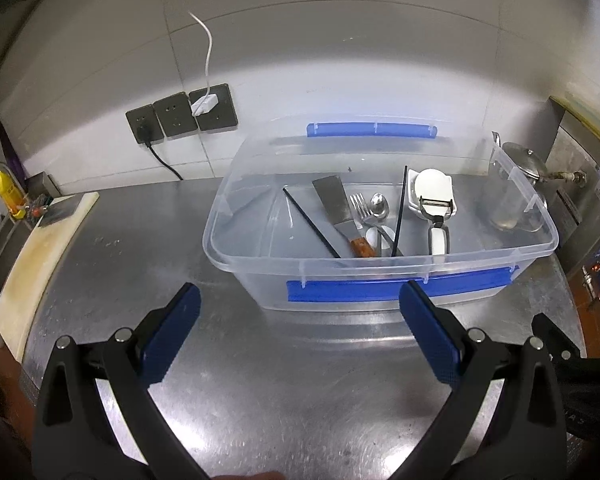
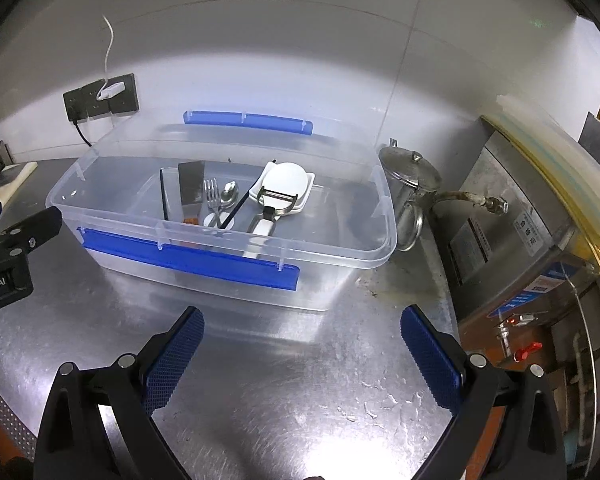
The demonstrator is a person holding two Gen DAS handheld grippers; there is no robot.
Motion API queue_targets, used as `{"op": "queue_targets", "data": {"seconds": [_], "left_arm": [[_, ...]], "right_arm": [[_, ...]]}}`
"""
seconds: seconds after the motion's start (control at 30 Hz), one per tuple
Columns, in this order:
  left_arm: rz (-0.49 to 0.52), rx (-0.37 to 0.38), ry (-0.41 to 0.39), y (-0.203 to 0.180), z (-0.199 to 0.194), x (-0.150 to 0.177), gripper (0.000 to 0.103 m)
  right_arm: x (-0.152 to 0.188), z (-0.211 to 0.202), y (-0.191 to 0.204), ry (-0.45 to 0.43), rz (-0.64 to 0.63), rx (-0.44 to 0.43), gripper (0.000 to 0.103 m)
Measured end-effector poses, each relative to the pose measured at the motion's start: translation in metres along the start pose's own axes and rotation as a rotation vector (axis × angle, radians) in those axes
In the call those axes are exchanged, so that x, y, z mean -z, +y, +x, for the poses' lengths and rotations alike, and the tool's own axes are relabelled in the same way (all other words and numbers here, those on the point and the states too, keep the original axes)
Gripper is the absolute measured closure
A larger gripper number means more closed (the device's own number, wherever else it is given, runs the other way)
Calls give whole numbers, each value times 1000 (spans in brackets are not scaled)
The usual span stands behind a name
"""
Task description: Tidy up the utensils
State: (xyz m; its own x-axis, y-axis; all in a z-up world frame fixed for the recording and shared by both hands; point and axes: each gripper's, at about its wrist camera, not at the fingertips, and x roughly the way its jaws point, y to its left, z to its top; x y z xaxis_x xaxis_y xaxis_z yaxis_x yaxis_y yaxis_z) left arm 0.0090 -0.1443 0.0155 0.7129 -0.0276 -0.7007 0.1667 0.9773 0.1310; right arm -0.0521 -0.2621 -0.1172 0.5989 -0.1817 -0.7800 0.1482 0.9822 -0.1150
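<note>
A clear plastic bin [image 1: 256, 276] with blue handle strips stands on the steel counter; it also shows in the right wrist view [image 2: 340, 252]. Inside lie a metal spatula [image 1: 334, 204], a fork [image 1: 360, 208], a spoon [image 1: 380, 204], black chopsticks [image 1: 310, 224], a white peeler [image 1: 438, 210] and a white dish [image 1: 414, 186]. The same utensils show in the right wrist view: spatula [image 2: 191, 188], fork [image 2: 211, 196], peeler [image 2: 278, 200]. My left gripper [image 1: 300, 336] is open and empty, in front of the bin. My right gripper [image 2: 302, 344] is open and empty, also short of the bin.
A steel kettle [image 2: 410, 184] stands right of the bin, beside a metal appliance [image 2: 512, 216]. A cutting board [image 1: 40, 256] lies at the left counter edge. Wall sockets [image 1: 180, 118] with a cable sit behind. The left gripper's body [image 2: 16, 248] shows at the left in the right wrist view.
</note>
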Motion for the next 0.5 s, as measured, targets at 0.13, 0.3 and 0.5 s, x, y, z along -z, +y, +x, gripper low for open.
{"op": "queue_targets", "data": {"seconds": [0.13, 0.3, 0.5], "left_arm": [[12, -10, -6, -2, 1, 0, 8], [17, -4, 4, -4, 5, 1, 8], [14, -4, 3, -5, 4, 3, 8]], "right_arm": [[-1, 4, -1, 12, -1, 3, 5], [-1, 7, -1, 27, 4, -12, 5], [-1, 7, 1, 31, -4, -18, 5]]}}
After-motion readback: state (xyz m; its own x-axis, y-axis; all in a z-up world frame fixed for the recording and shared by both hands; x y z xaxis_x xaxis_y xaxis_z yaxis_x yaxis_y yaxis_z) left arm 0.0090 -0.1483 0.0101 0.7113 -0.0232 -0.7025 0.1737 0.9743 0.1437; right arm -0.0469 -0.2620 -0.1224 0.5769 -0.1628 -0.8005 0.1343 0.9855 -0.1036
